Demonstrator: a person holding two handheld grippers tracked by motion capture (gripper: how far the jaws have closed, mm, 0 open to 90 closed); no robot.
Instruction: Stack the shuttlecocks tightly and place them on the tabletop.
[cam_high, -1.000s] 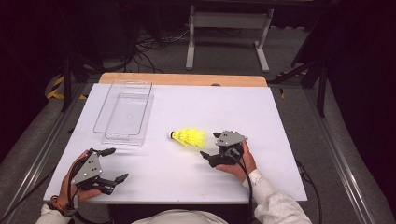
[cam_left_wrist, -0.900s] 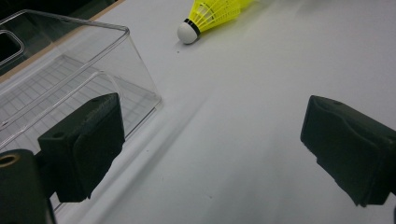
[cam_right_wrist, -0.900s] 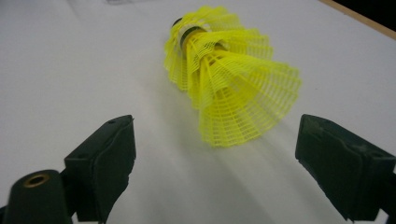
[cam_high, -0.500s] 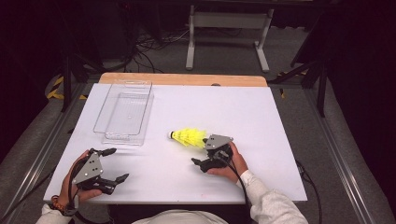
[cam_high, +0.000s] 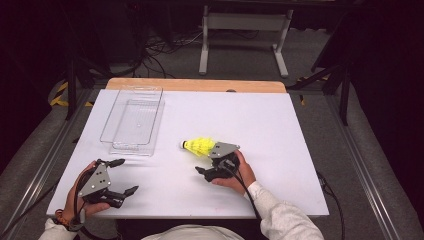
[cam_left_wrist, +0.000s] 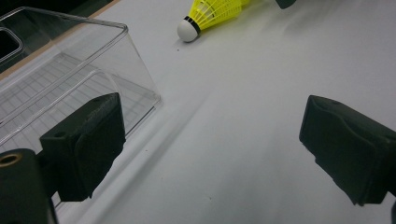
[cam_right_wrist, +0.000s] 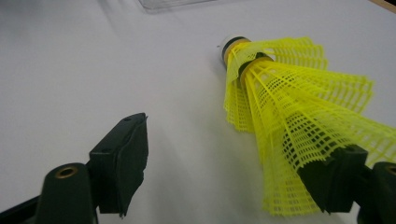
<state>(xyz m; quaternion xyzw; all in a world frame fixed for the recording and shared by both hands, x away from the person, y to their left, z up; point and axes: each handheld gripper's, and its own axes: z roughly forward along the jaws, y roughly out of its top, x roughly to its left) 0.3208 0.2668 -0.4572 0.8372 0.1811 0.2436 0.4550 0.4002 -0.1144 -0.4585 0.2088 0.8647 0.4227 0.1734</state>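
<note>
Now the shuttlecock (cam_high: 199, 146) lies on its side on the white desk (cam_high: 280, 130), near the middle, with its cork pointing toward the clear box (cam_high: 133, 120) and its yellow skirt toward the person. Compared with one second ago, the right hand-held gripper (cam_high: 206, 171) has moved left and forward: it was beside the skirt's end, and now it sits just behind the skirt. In the right gripper view its jaws stand wide apart, one jaw already at the skirt's edge (cam_right_wrist: 299, 140), the other well to the side on bare desk. So nothing is grasped yet; I judge that the reach is nearly finished and the closing comes next, probably to carry the shuttlecock to the box. The left hand-held gripper (cam_high: 117, 176) rests released at the near left corner, unchanged, its jaws apart.
</note>
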